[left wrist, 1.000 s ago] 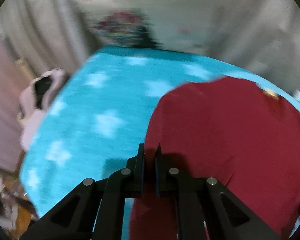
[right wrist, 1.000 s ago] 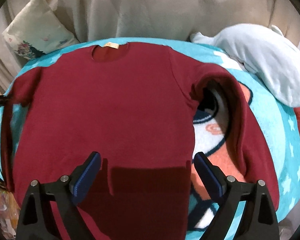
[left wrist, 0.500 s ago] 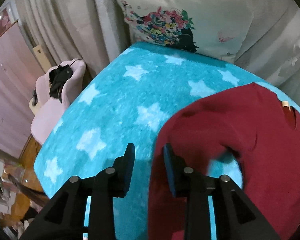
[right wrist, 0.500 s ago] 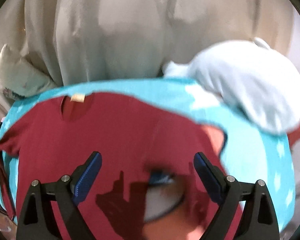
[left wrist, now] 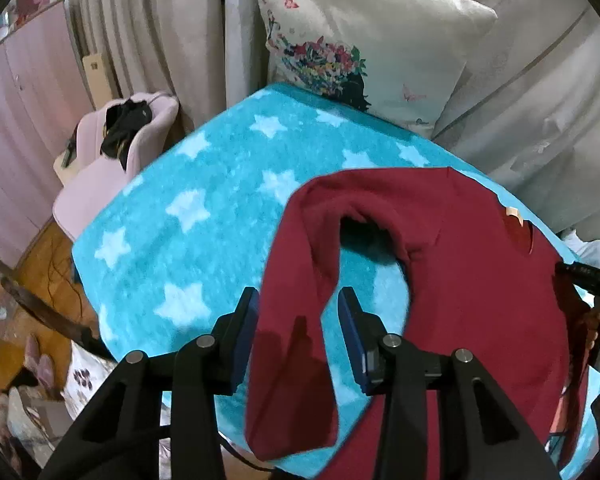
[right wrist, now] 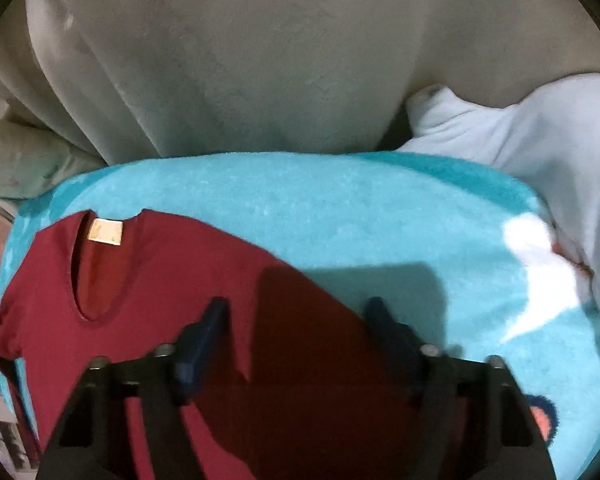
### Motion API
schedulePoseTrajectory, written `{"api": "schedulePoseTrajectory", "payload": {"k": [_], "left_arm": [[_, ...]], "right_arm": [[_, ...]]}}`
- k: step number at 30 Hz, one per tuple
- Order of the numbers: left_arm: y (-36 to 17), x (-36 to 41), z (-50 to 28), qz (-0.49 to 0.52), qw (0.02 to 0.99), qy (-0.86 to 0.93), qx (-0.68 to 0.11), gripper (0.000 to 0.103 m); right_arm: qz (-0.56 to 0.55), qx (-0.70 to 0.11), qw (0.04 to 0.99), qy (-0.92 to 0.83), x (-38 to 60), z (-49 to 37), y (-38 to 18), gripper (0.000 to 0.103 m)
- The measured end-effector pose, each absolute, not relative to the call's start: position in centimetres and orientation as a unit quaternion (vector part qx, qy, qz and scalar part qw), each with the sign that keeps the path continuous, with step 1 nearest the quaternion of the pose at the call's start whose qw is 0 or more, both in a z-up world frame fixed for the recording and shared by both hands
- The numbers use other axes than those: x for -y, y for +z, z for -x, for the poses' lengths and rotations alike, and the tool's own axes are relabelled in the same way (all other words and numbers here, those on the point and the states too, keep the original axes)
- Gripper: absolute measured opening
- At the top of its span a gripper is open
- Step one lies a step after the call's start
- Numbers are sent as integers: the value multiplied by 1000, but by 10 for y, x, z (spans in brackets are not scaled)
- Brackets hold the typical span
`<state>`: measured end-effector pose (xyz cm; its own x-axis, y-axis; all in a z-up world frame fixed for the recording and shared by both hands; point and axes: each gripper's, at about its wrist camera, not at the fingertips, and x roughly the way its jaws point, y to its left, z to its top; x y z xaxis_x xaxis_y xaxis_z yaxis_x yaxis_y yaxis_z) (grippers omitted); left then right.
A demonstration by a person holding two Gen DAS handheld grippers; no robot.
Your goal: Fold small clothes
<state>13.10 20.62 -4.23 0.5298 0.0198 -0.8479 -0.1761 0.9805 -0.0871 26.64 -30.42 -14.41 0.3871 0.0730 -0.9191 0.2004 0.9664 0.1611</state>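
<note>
My left claw (left wrist: 298, 316) is spread, sleeve (left wrist: 296, 280) loose between fingers; right claw (right wrist: 294, 332) spread over shirt (right wrist: 160, 280), gripping nothing. Risk: sleeve near blanket (left wrist: 204, 184) edge, a careless pinch could drag it off or bunch the fold.

We have let go with our left hand-held gripper (left wrist: 298, 334): its jaws, clamped a second ago, now stand apart around the red shirt's (left wrist: 460, 280) sleeve. Our right hand-held gripper (right wrist: 296, 332) has moved up near the collar.
</note>
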Motion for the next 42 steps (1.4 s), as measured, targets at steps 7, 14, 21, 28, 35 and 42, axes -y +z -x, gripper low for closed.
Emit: {"api": "schedulePoseTrajectory", "payload": {"k": [7, 14, 21, 28, 35, 42], "left_arm": [[-44, -197, -121, 95, 869, 57, -483, 40], [-43, -185, -109, 88, 871, 55, -479, 41], [-42, -168, -101, 109, 872, 40, -475, 44], [-43, -124, -84, 100, 875, 8, -474, 50], [-48, -76, -64, 89, 870, -32, -484, 50], [-37, -43, -40, 69, 874, -53, -477, 51]], "right_arm": [[-83, -553, 827, -63, 296, -290, -130, 0], [-121, -520, 836, -127, 327, -286, -109, 3], [-168, -485, 853, -97, 357, -178, -79, 61], [-229, -518, 814, -129, 409, -47, -100, 61], [-233, -554, 792, -108, 404, 49, -125, 61], [-234, -545, 803, -67, 381, 89, -140, 35]]}}
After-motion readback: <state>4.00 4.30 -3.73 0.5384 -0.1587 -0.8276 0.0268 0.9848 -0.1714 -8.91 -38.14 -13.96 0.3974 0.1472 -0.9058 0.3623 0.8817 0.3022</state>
